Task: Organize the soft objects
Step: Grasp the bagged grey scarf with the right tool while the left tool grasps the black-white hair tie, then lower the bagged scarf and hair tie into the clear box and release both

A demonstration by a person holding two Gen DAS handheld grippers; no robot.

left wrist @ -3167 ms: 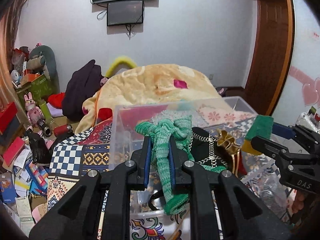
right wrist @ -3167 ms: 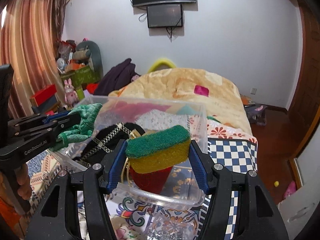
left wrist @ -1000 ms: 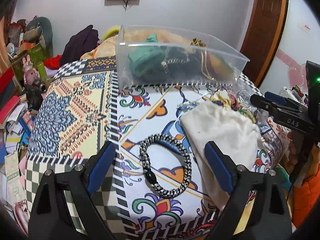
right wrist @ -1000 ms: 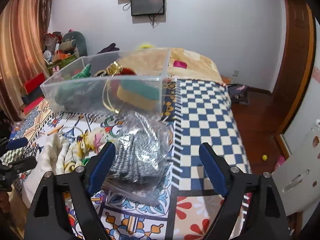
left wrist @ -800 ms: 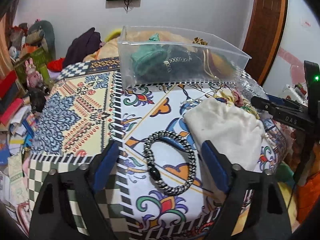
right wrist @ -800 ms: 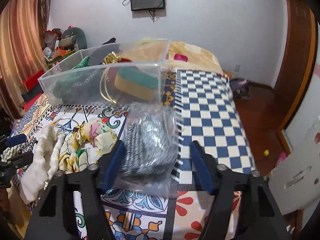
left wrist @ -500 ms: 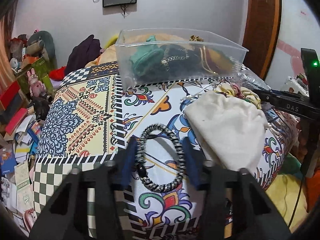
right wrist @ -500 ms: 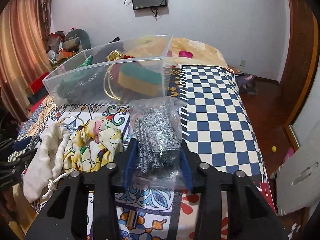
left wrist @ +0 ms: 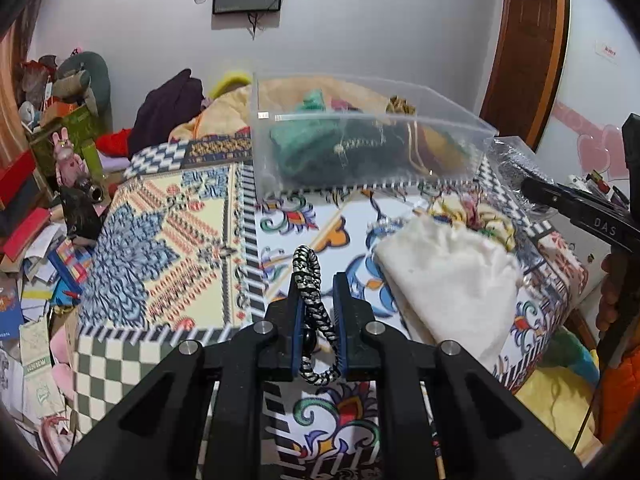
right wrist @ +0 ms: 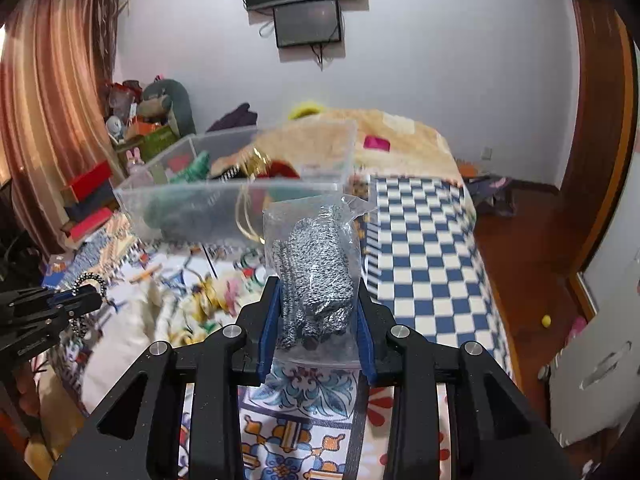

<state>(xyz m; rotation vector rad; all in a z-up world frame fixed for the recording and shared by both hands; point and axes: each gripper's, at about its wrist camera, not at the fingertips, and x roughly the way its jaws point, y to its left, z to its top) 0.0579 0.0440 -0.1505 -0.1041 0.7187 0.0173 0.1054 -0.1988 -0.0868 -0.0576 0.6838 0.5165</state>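
My left gripper [left wrist: 318, 280] is shut on a black-and-white braided cord loop [left wrist: 310, 280], squeezed flat and held above the patterned bedspread [left wrist: 160, 240]. My right gripper [right wrist: 316, 288] is shut on a clear plastic bag of grey-white knit fabric [right wrist: 314, 264], lifted off the bed. A clear plastic bin [left wrist: 460, 120] beyond both holds a green knit piece [left wrist: 300, 140], a black item with a chain and a sponge. A cream cloth pouch [left wrist: 444, 276] and a floral scrunchie [left wrist: 480, 212] lie on the bed to the right of the left gripper.
A beige blanket [right wrist: 400, 140] is heaped behind the bin. Clutter of boxes, toys and papers [left wrist: 48, 200] lines the floor at the left. The blue-checked bed edge [right wrist: 432, 260] drops to a wooden floor at the right. A door [left wrist: 520, 40] stands at the far right.
Both grippers closed from wide open: the left on the cord loop, the right on the bagged knit fabric. Both items are now lifted off the bedspread.
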